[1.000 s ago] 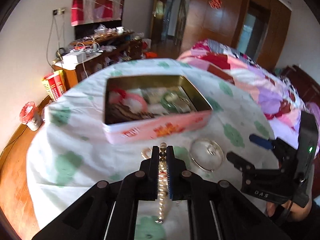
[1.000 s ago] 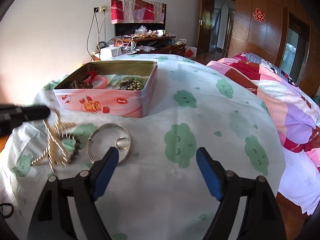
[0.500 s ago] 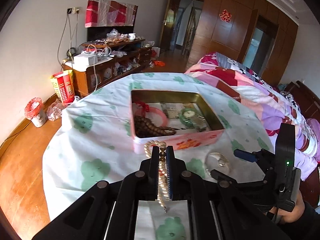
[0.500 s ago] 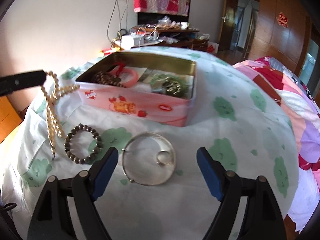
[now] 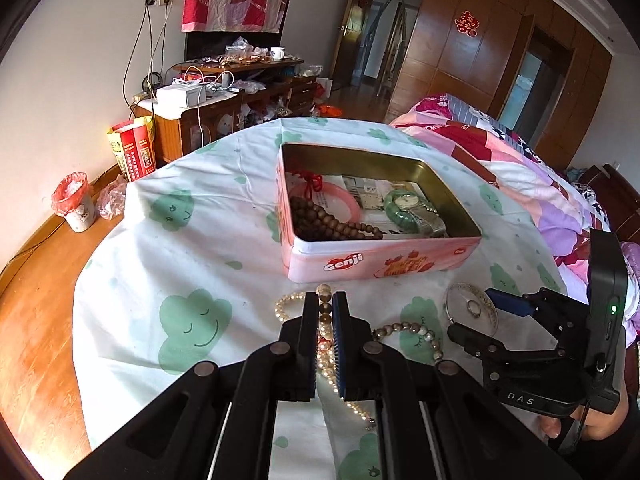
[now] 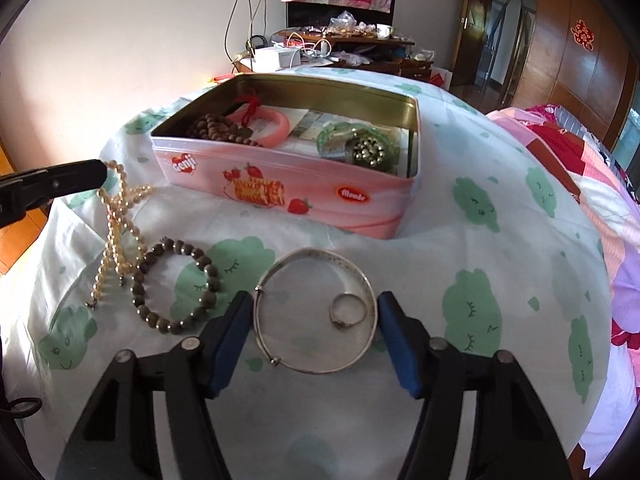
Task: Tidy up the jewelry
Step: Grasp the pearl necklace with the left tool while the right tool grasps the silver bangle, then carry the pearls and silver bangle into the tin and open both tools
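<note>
**A:** Right gripper [image 6: 314,326] first: its blue pads are closing in, and the silver bangle [image 6: 316,312] sits flat on the tablecloth [image 6: 500,240] right between them. Left pad looks just beside the bangle's rim, right pad too, but I can't say they're actually pressing on it. So nothing gripped, far as I can tell.

**B:** And the little ring?

**A:** The small ring [image 6: 347,311] lies inside the bangle's loop, over toward its right side. So it's between the pads as well.

**B:** What about the other hand?

**A:** Left gripper [image 5: 326,312] is clamped shut on the pearl necklace [image 5: 325,344]. One bead pokes out past the tips, and the rest of the strand droops down toward the cloth. From the right wrist view you can see it hanging off the black fingertip near the table's left edge, the loose ends trailing on the cloth.

**B:** Anything else still out?

**A:** A dark beaded bracelet [image 6: 176,286] on the cloth, between the necklace and the bangle, just left of the right gripper's left pad. The pink tin [image 6: 280,184] sits open farther back, toward the middle of the table, well behind both grippers. It already has brown prayer beads [image 6: 216,128], a pink bangle [image 6: 266,126] and a green bracelet [image 6: 344,136] in it.
</note>
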